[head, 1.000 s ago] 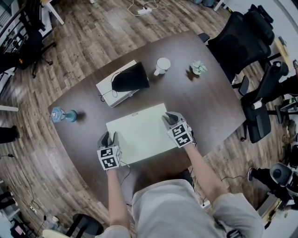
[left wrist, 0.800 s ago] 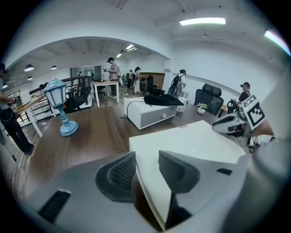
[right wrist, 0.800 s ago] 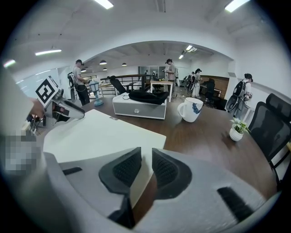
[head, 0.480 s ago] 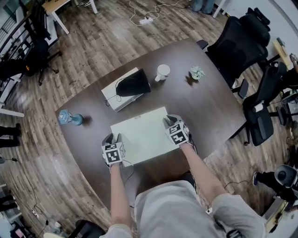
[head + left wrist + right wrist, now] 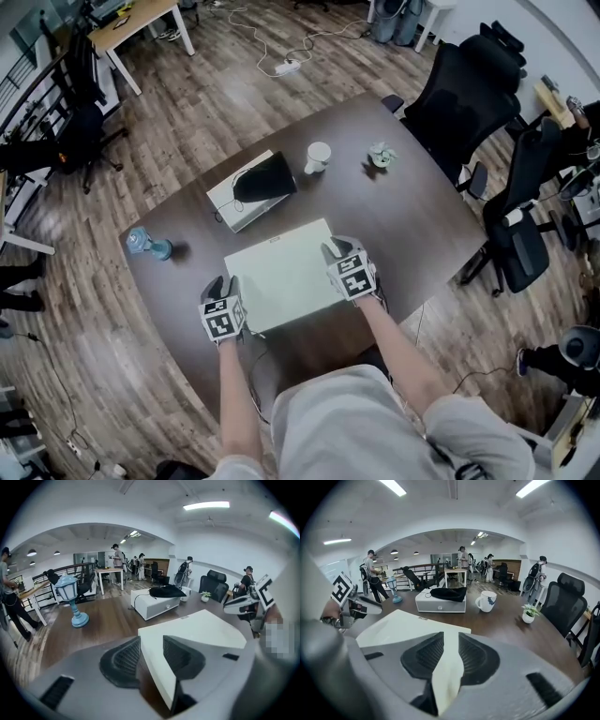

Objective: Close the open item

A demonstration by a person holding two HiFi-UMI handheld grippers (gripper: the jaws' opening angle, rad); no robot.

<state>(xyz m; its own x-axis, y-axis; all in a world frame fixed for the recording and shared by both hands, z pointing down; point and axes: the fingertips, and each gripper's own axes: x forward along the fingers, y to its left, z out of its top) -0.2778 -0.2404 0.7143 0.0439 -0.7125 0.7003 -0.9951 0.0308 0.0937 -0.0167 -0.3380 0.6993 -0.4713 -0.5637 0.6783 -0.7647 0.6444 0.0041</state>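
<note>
A flat white box (image 5: 281,270) lies closed on the dark table (image 5: 412,225) in front of me. My left gripper (image 5: 222,284) is at its near left corner. In the left gripper view the corner of the box (image 5: 197,630) sits between the pads of the left gripper (image 5: 151,656), whose jaws are closing; a sliver of table shows beside the left pad. My right gripper (image 5: 334,249) is at the box's right edge. In the right gripper view the white edge (image 5: 403,627) fills the gap of the right gripper (image 5: 451,654), whose jaws are opening.
Behind the box stand a white case (image 5: 234,202) with a black bag (image 5: 264,178) on it, a white mug (image 5: 319,157) and a small potted plant (image 5: 381,155). A blue lamp figure (image 5: 148,246) stands at the left. Black office chairs (image 5: 469,94) crowd the table's right side.
The head camera has pulled back and shifted, so the table sits a little higher in view. Both grippers stay at the same corners of the white box.
</note>
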